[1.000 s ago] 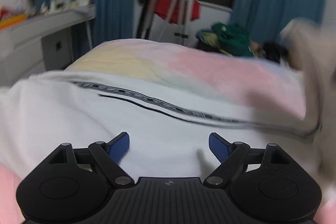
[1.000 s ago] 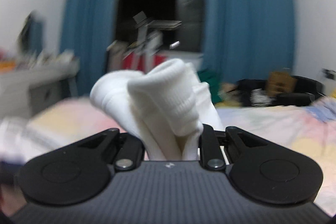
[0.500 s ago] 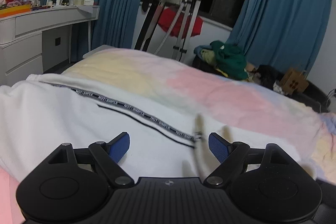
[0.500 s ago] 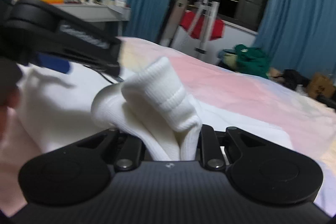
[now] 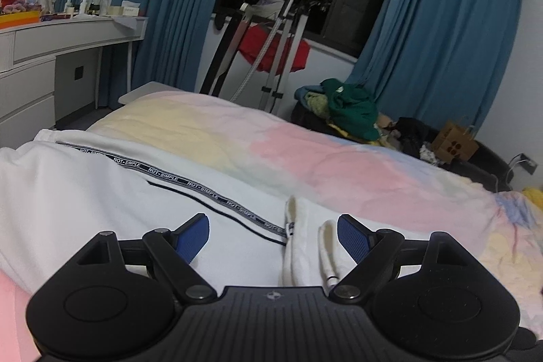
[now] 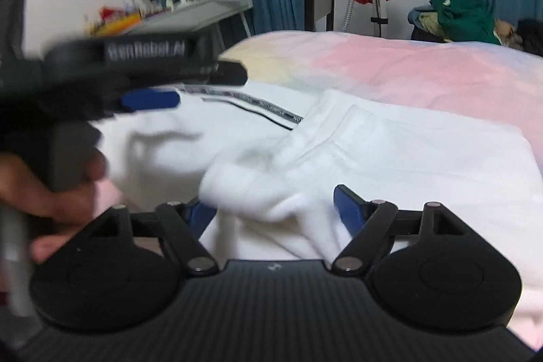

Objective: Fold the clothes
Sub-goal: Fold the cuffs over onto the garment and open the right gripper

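White garment [image 6: 390, 138] with a black lettered stripe [image 5: 190, 184], lying on the pastel bed [image 5: 339, 158]; a ribbed cuff end is folded back over its body. Left gripper [image 5: 273, 234]: jaws spread, empty, above the cloth. Right gripper [image 6: 275, 209]: jaws apart around a bunched, motion-blurred fold, contact uncertain. The garment's near edge is hidden behind both gripper bodies.

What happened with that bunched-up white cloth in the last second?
The right claw carried the white garment's ribbed end down from mid-air and let go: its fingers now stand spread, the cloth folded over onto the rest of the garment on the bed. The left claw stayed open, holding nothing.
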A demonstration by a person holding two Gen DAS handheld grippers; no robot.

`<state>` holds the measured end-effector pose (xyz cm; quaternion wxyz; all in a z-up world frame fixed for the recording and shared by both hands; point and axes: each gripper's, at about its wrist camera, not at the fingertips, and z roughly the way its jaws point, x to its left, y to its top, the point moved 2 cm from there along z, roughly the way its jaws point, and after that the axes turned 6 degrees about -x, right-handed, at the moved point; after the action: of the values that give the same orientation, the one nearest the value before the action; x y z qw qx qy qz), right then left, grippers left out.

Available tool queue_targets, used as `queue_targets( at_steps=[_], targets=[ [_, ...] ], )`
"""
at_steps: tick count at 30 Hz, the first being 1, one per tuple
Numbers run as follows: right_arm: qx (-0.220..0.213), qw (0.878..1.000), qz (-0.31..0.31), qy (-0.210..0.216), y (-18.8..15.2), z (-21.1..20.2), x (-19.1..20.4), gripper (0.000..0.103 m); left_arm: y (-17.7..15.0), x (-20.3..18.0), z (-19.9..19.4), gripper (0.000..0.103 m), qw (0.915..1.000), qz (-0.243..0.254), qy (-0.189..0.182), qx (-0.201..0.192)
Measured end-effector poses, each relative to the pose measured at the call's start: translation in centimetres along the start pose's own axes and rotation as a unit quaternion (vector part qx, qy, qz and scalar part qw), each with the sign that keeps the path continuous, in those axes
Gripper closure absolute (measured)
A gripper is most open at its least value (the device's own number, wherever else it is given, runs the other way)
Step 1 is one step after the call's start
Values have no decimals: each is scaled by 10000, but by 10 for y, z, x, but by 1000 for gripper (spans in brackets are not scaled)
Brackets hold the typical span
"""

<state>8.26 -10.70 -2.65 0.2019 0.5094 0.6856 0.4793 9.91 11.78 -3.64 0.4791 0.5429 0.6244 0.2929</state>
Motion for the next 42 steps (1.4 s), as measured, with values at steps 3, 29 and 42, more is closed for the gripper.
queue_targets(
  at_steps=[3, 29, 42],
  targets=[
    [-353, 9989, 306, 79, 9, -33, -11, 26, -8, -10, -8, 18, 9997, 224, -87, 74],
    [168, 9712, 1052, -2130, -18, -18, -101, 25, -70, -37, 15, 17, 9829, 1581, 144, 930],
    [78, 9722, 1115, -2057, -12, -25, -101, 26, -52, -19, -2, 16, 9926, 913, 316, 729]
  ],
)
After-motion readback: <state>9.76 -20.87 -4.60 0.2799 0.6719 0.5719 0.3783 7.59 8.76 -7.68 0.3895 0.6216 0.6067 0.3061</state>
